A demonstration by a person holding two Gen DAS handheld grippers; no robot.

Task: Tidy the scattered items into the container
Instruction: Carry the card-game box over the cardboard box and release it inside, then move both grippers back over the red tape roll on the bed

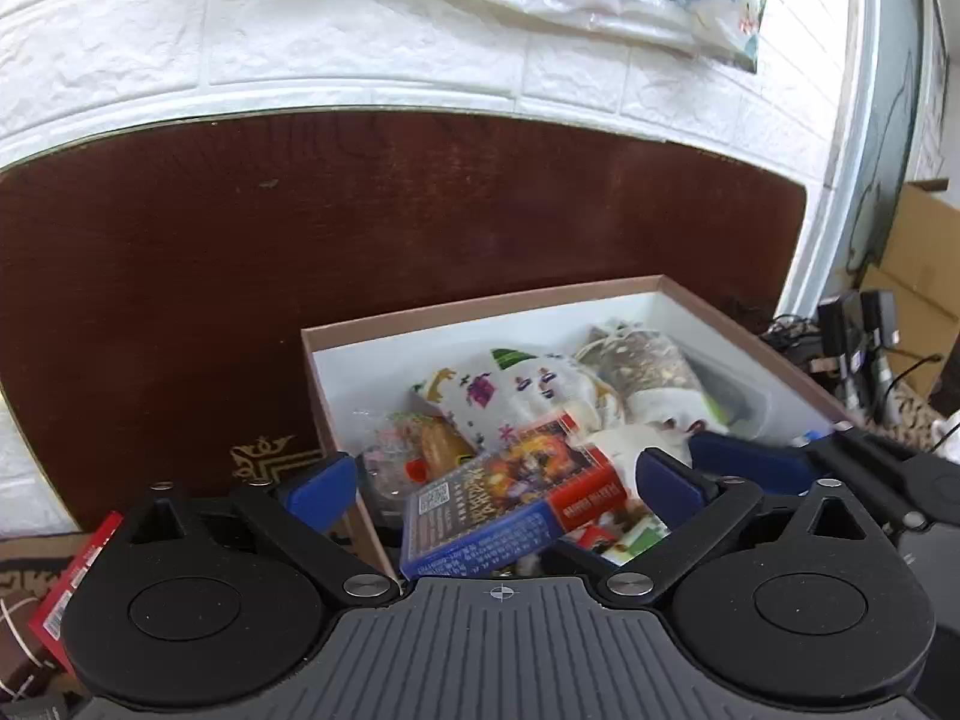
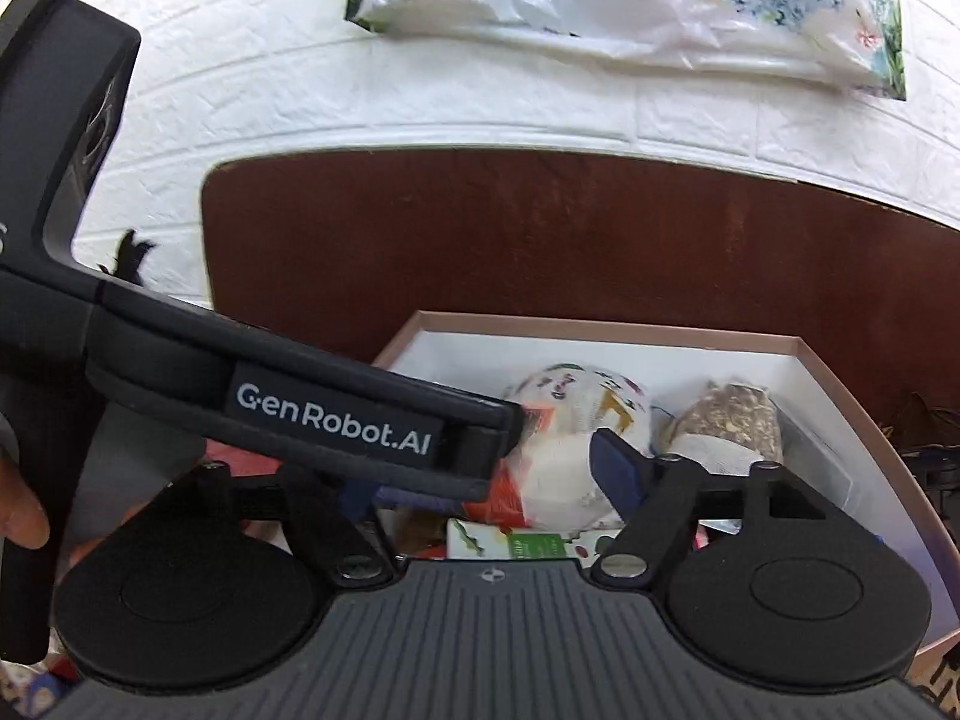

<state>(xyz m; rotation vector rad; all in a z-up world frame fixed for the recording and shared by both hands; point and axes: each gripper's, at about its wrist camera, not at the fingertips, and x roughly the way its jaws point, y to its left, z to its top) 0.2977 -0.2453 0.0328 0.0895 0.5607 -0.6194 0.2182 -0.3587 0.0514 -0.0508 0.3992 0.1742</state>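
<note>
A pink-brown cardboard box (image 1: 480, 306) with a white inside holds printed white pouches (image 1: 510, 390), a jar of grain mix (image 1: 648, 366) and a clear tub (image 1: 738, 396). A blue and red card pack (image 1: 510, 498) lies tilted on top of them. My left gripper (image 1: 492, 477) is open around it, and neither pad presses on it. My right gripper (image 2: 489, 474) is open over the same box (image 2: 600, 324), with a white pouch (image 2: 564, 480) lying between its fingers. Its left finger is hidden behind the left gripper's black body (image 2: 336, 420). A red packet (image 1: 78, 570) lies outside the box.
A dark brown wooden board (image 1: 360, 240) stands behind the box against a white brick wall. A floral plastic bag (image 2: 600, 0) hangs above. Cartons and cables (image 1: 900, 312) crowd the right side. A hand (image 2: 18, 510) shows at the left edge.
</note>
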